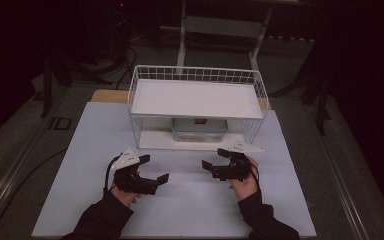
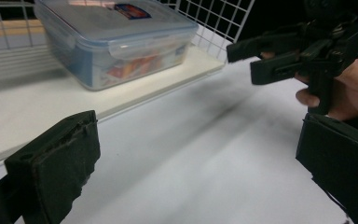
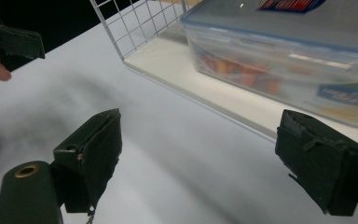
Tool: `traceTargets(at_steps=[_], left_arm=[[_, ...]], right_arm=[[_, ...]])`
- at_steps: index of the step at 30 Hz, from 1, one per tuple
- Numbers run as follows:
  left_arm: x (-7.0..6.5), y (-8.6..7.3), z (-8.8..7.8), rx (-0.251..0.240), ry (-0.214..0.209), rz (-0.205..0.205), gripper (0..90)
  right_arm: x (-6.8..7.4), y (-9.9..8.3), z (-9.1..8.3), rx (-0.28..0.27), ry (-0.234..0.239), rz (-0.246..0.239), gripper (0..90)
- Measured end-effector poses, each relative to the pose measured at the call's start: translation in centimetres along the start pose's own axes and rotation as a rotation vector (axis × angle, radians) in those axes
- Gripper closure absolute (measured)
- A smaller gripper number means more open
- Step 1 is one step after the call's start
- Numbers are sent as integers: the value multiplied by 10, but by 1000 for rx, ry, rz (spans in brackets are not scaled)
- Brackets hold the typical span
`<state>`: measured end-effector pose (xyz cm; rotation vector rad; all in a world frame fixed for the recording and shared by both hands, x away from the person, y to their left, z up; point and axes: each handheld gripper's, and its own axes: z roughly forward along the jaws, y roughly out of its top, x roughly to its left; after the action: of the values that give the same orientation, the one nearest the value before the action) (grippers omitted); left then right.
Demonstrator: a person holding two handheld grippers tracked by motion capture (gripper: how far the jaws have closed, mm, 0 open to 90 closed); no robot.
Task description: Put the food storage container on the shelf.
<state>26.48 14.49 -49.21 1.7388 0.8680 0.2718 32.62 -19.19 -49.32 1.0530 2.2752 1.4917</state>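
Observation:
A clear plastic food container (image 1: 199, 129) with a labelled lid sits on the lower shelf of a white wire rack (image 1: 195, 99). In the left gripper view the container (image 2: 116, 42) lies ahead and to the left; in the right gripper view the container (image 3: 284, 60) lies ahead and to the right. My left gripper (image 1: 154, 168) is in front of the rack over the white mat, open, with nothing between its jaws (image 2: 196, 163). My right gripper (image 1: 212, 158) is closer to the shelf's front edge, open and empty (image 3: 205, 154). The two grippers face each other.
The rack's top shelf (image 1: 145, 107) is bare and ringed by a wire wall (image 1: 197, 74). A white mat (image 1: 180, 205) covers the table. Beyond the table, a dark floor holds cables and stand legs (image 1: 182, 35).

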Motion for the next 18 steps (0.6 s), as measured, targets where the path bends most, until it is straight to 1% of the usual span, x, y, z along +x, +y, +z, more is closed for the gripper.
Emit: traceTargets(at_steps=[2,4,7,9,10,11,12,14,16,17,18], left_arm=[[0,0,-2,1,-9,-2,0],[-1,0,-5,1,-12,4,0],[-2,0,-10,-9,-45,8,0],[-4,0,-14,-7,-56,31,0],[-4,0,-14,-7,-56,31,0],[-5,0,-17,-11,-70,41,0],[-5,0,-19,-6,-76,38,0],[-3,-1,-22,-5,-87,28,0],[-2,-2,-23,-1,-87,29,0],[-2,-4,-25,5,-96,32,0],[-1,-5,-27,9,-100,36,0]], right_arm=[[3,-1,-6,-9,1,-16,143],[5,-2,-12,-16,8,-13,142],[9,-5,-20,-20,15,-20,143],[10,-6,-26,-32,27,-19,143],[10,-6,-26,-32,27,-19,143],[10,-7,-29,-33,29,-24,143],[11,-9,-36,-45,25,-35,145],[11,-10,-43,-50,29,-39,145],[11,-11,-46,-57,33,-40,146],[11,-12,-50,-57,34,-44,145],[12,-16,-56,-51,30,-49,145]])
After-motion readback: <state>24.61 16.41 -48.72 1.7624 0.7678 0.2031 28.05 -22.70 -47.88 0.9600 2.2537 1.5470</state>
